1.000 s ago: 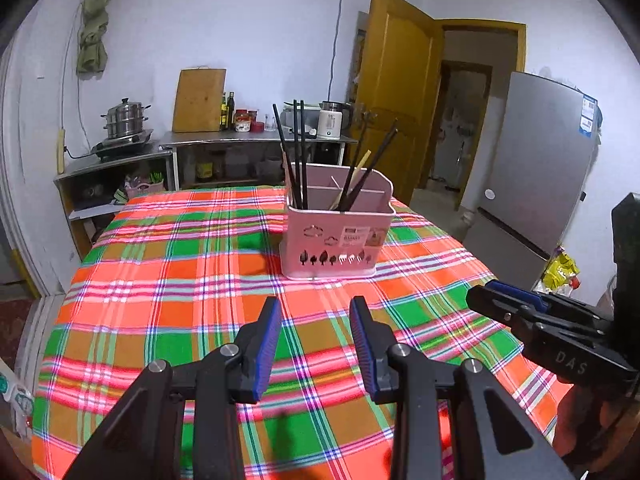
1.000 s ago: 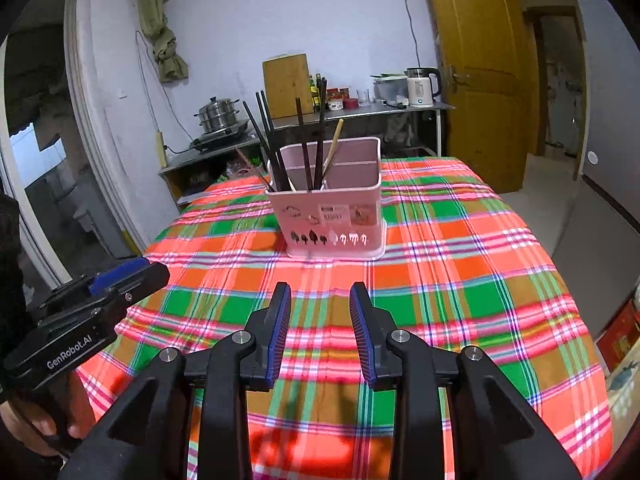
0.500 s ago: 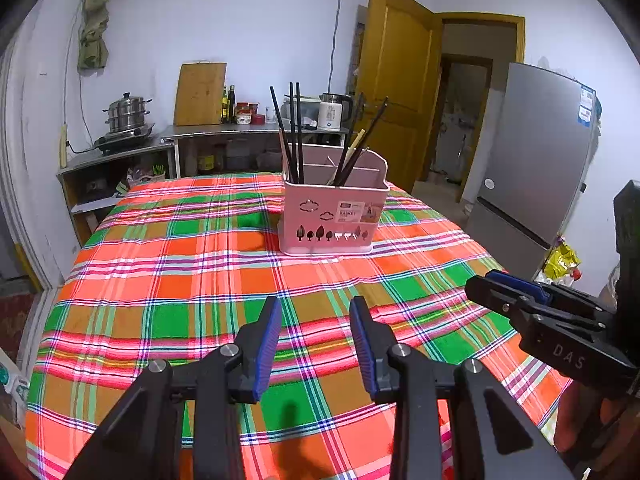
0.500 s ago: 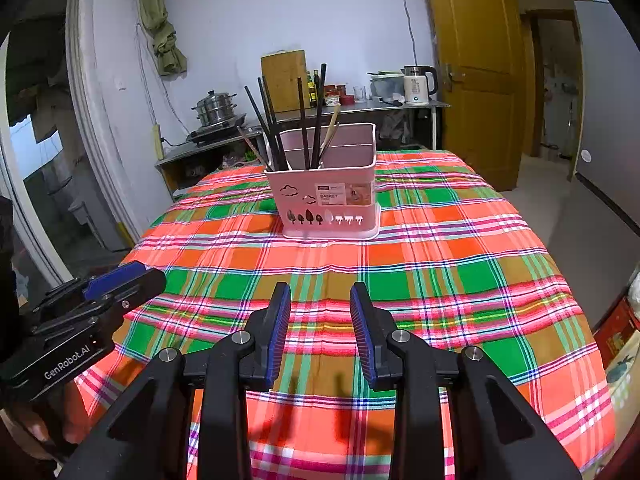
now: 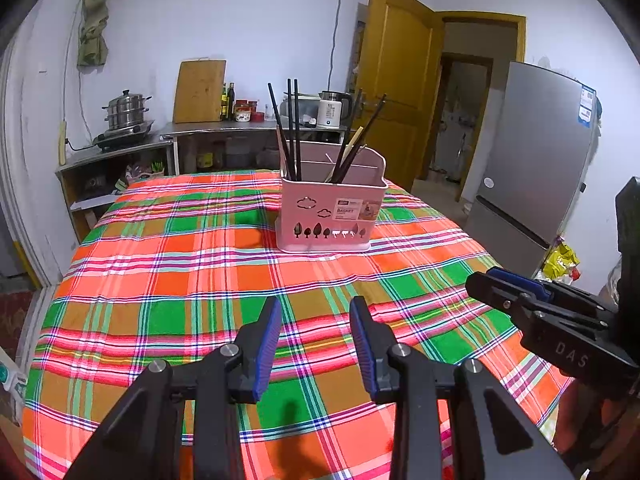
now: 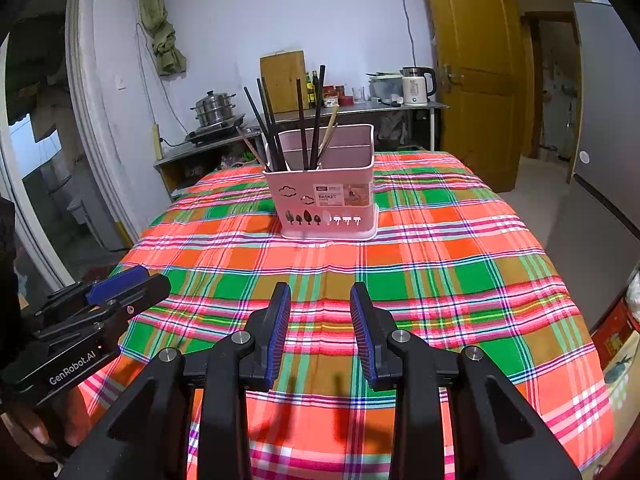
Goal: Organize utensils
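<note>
Chopsticks (image 5: 292,128) stand in the pink basket (image 5: 332,216) (on the plaid tablecloth (image 5: 160,280)); left gripper (image 5: 316,336) and right gripper (image 6: 320,330) hover apart from it, fingers parted, holding nothing.

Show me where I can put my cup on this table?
The cloth is bare between the pink basket and both open grippers, left and right, and on either side of the basket. Only the basket's chopsticks are crowded.
</note>
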`<state>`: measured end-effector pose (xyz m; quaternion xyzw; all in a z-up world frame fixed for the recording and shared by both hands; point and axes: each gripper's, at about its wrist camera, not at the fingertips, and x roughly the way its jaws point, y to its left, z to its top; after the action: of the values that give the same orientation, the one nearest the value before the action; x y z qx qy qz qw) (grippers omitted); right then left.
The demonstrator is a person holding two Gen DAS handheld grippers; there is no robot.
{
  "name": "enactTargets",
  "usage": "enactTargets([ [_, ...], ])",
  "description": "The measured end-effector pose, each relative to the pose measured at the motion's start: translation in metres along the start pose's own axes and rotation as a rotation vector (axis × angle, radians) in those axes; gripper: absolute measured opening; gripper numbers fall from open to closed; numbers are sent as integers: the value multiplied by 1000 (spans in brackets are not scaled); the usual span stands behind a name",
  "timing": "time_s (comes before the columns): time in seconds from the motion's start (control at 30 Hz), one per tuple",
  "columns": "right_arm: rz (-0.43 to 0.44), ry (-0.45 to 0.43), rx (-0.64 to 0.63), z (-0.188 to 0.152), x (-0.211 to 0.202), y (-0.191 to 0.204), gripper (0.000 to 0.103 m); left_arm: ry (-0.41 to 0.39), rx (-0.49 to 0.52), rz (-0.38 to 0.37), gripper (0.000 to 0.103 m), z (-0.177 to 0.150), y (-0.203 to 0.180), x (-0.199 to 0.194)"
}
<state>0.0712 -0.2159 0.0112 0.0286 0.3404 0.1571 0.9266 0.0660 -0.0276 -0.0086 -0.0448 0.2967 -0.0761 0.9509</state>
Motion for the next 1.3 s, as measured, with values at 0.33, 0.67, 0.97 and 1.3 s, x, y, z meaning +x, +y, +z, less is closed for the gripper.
enactTargets([
  [0.33, 4, 1, -4, -1, -1, 0, 32, 1, -10, 2, 35, -1, 1, -2],
  [0.67, 7, 5, -11, 0, 0, 4, 32, 10, -6, 27, 35, -3, 0, -2],
  [0.97, 6, 5, -11, -1, -1, 5, 32, 19, -17, 15, 35, -4, 3, -1],
  [1.3, 1, -1, -10, -2, -2, 5, 32, 12, -8, 17, 35, -4, 0, -2],
])
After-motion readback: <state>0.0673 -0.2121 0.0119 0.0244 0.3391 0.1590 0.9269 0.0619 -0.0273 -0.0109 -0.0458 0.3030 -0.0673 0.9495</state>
